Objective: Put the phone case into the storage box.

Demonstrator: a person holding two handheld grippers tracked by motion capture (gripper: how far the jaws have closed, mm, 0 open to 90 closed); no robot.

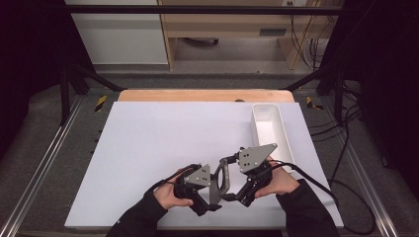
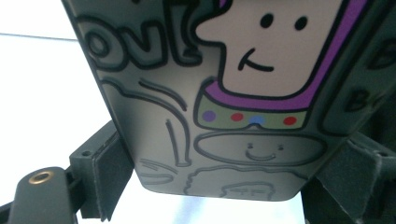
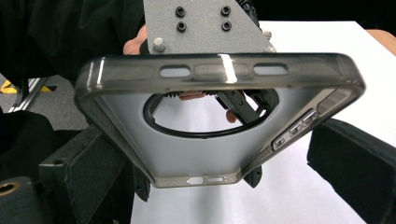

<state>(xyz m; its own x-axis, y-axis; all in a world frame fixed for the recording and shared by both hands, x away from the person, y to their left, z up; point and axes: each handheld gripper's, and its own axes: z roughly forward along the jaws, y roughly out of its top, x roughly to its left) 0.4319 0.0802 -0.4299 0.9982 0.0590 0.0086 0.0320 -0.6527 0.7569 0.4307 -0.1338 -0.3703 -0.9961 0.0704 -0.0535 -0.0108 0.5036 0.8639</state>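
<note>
Basically, at the near edge of the white table sheet two hands hold the grippers close together, tips pointing inward at each other. The left gripper sits near-centre, held by the left hand in a dark sleeve. The right gripper is just beside it, with its grey three-cornered plate on top and the right hand behind it.

Between them, held above the sheet, is a smoky-grey translucent phone case with a round cutout in its back. In the left gripper view the case lies between the jaws, its printed face toward the camera: a cartoon drawing with a smiling face, purple outline and coloured dots. Both jaw pads press on its edges, so the left gripper is clamped on it. In the right gripper view the same case shows its inner side, ring cutout and side buttons. The left jaw touches its edge. The right jaw stands a little off the case's side, so I cannot tell whether this gripper is gripping it.

Farther back, at the right side of the sheet, lies a long white rectangular plastic bin, well apart from the grippers. Beyond the sheet is the wooden table edge.
</note>
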